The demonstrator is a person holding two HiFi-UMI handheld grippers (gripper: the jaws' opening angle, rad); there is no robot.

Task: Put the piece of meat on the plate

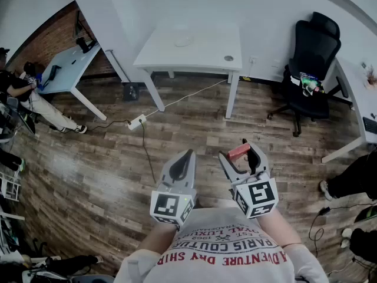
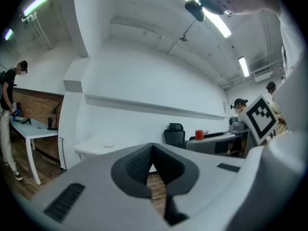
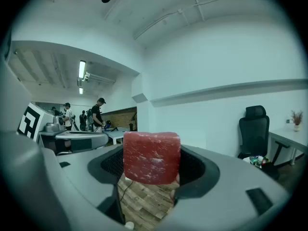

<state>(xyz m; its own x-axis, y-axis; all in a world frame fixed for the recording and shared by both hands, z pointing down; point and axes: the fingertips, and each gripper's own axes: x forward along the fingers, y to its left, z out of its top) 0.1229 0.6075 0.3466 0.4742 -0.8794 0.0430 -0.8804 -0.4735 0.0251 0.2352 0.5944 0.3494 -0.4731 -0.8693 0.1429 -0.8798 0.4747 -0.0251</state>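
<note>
Wooden floor [image 1: 106, 158] underfoot; counter [image 1: 206, 56] with plate [image 1: 182, 41] stands well ahead. Your right gripper [image 1: 242, 155] fingers, spread wide, clamp the piece of meat [image 3: 151, 158]; left gripper [image 1: 188, 154] fingers closed, empty. Placement remains

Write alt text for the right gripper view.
A red, marbled cube of meat sits clamped between the two grey jaws of the right claw, held above a wooden floor. Behind it are a white wall, a black office chair at right and people standing far left.
</note>
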